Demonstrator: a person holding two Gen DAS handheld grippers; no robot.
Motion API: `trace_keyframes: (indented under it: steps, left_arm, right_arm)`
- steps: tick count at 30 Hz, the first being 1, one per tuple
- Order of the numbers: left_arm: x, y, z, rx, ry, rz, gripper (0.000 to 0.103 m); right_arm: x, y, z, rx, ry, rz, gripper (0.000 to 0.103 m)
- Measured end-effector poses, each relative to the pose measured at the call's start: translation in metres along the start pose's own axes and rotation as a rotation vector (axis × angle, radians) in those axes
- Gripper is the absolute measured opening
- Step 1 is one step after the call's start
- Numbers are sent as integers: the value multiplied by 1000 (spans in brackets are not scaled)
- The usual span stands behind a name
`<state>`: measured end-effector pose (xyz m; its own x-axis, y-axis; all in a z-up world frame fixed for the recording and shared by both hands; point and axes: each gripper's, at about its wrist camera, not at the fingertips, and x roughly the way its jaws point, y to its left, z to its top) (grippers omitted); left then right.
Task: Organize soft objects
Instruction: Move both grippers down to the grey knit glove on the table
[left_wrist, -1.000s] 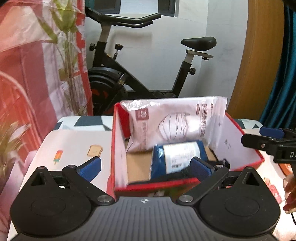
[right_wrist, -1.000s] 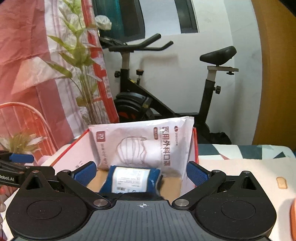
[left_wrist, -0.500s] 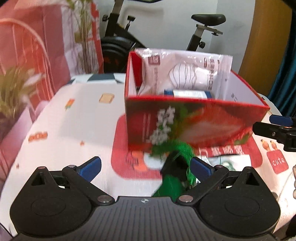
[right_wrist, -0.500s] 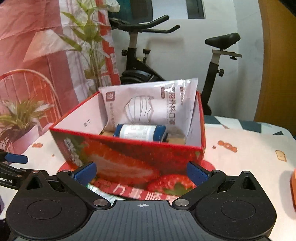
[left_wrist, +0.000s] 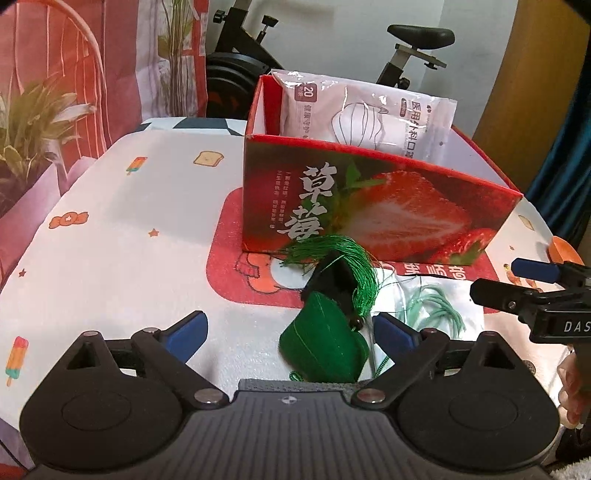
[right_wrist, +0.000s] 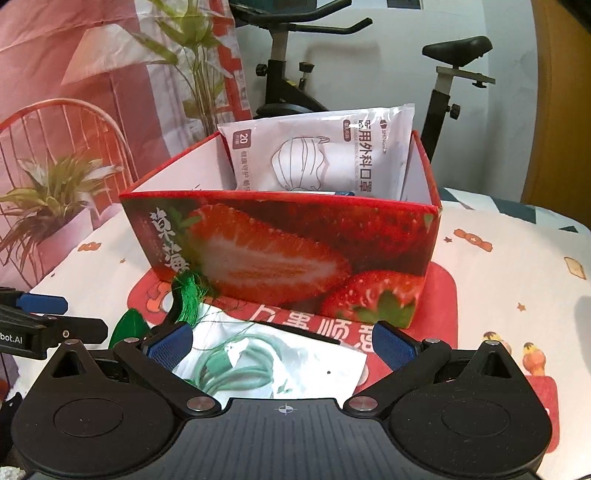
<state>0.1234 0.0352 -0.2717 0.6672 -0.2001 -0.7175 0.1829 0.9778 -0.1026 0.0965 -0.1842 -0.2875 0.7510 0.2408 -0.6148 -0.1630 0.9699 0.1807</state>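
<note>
A green cloth sachet (left_wrist: 321, 347) with a green tassel (left_wrist: 343, 266) lies on the table between the fingers of my left gripper (left_wrist: 288, 329), close to the right pad. The jaws are closing but stand wide, and neither pad presses the sachet. My right gripper (right_wrist: 282, 346) is open over a clear bag (right_wrist: 295, 365) holding a coiled green cord. Behind both stands the red strawberry box (left_wrist: 369, 206) (right_wrist: 280, 243), with a white mask pack (left_wrist: 369, 114) (right_wrist: 321, 155) upright inside. Each gripper shows in the other's view: the right gripper (left_wrist: 532, 282) and the left gripper (right_wrist: 40, 319).
The box rests on a red mat (left_wrist: 229, 258) on a white patterned tablecloth (left_wrist: 110, 229). An exercise bike (right_wrist: 295, 74), a leafy plant (right_wrist: 48, 199) and a red wire chair (right_wrist: 66, 122) stand beyond the table. A hand (left_wrist: 572, 384) shows at the right edge.
Both grippers have come back from over the box and sunk to the table in front of it. The box's inside has dropped out of sight; the sachet and the bag have come into view.
</note>
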Motion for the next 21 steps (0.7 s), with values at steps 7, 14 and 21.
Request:
trace_keyframes:
  steps: [7,14,21]
  left_arm:
    - [-7,4,-11,-47,1,-21,90]
    - [-20,7,-26,-93,-25,-40,85]
    - [-37,8,-43,-114,-52,-49,81]
  right_arm:
    - [-14,3,-6,-6,11,-16,103]
    - [-33,4,-18,4,18,-23,103]
    - [-59,10,-33,-27,-1,-76,102]
